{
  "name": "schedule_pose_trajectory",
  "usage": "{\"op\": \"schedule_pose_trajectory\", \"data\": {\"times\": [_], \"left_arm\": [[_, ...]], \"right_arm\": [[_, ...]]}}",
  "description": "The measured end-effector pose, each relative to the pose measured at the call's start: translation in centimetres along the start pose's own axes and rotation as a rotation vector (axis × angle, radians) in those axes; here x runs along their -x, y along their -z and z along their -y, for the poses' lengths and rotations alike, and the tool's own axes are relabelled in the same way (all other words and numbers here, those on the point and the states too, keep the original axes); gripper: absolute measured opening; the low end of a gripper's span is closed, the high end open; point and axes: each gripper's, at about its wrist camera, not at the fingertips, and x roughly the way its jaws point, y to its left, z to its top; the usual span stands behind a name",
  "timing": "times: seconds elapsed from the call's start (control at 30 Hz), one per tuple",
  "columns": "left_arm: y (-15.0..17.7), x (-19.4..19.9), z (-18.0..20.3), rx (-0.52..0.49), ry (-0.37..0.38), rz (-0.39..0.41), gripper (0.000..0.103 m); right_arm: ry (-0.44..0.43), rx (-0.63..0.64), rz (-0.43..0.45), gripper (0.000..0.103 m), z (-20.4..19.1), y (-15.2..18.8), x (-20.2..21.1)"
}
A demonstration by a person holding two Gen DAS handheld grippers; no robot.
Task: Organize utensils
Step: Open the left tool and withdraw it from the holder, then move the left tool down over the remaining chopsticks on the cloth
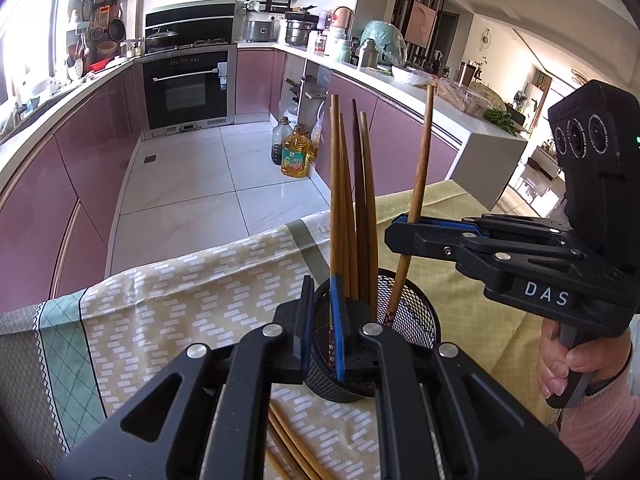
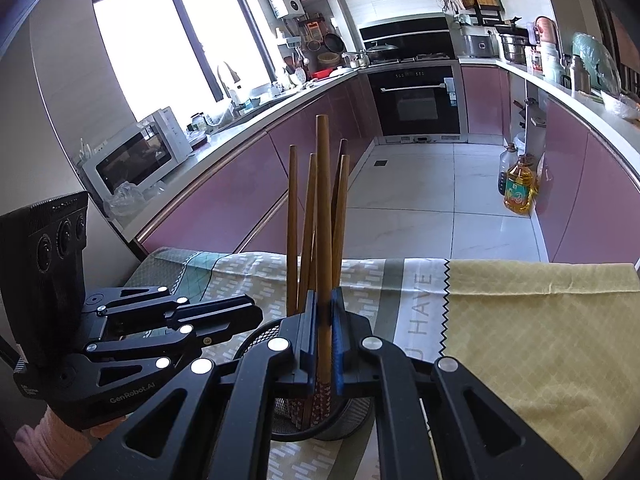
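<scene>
Pinching chopstick (image 1: pixel 420 176): right gripper (image 1: pixel 400 226) "DAS" | left gripper (image 1: pixel 320 320) seemingly clamps mesh holder (image 1: pixel 416 320) rim

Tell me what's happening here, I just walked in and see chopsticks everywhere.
A person is sorting chopsticks into a black mesh cup. The left hand-held gripper clamps the cup's rim, steadying it. The right hand-held gripper grips one chopstick, its tip already inside. Several stand in the cup; a few loose chopsticks lie on the tablecloth.

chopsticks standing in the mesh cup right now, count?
5: four lean loose in the mesh cup, at; one is pinched by the right claw, tip inside. More lie on the cloth.
</scene>
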Motion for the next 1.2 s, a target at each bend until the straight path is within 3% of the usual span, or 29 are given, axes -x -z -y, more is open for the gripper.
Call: {"op": "schedule_pose_trajectory", "data": {"times": [0.17, 0.27, 0.33, 0.4, 0.53, 0.67, 0.83, 1.0, 1.2], "left_arm": [[0.7, 0.4, 0.1, 0.001, -0.007, 0.015, 0.010], [1.2, 1.1, -0.1, 0.009, -0.011, 0.036, 0.015], [1.4, 1.5, -0.2, 0.013, -0.015, 0.052, 0.019], [1.8, 2.1, -0.5, 0.022, -0.021, 0.075, 0.025], [2.8, 3.7, -1.1, 0.047, -0.031, 0.119, 0.033], [4.4, 5.8, -1.9, 0.052, -0.062, 0.167, 0.047], [7.5, 7.2, -2.6, 0.032, -0.126, 0.148, 0.049], [11.2, 7.2, -3.8, 0.054, -0.167, 0.084, 0.049], [15.0, 6.7, -5.1, 0.105, -0.181, 0.020, 0.049]], "right_arm": [[0.001, -0.033, -0.016, 0.008, 0.8, -0.3, -0.9], [0.010, -0.044, -0.004, 0.010, 1.1, 0.0, -1.0], [0.020, -0.047, 0.008, 0.019, 1.2, 0.1, -0.8], [0.025, -0.043, 0.023, 0.021, 1.2, 0.3, -0.5], [0.041, -0.028, 0.087, 0.031, 0.8, 0.9, 1.4], [0.025, 0.015, 0.166, 0.037, -0.4, 2.0, 4.3], [-0.022, 0.113, 0.213, 0.041, -3.1, 4.7, 7.3], [-0.091, 0.158, 0.138, 0.041, -5.1, 7.8, 6.7], [-0.092, 0.146, -0.054, 0.041, -6.0, 11.9, 1.3]]}}
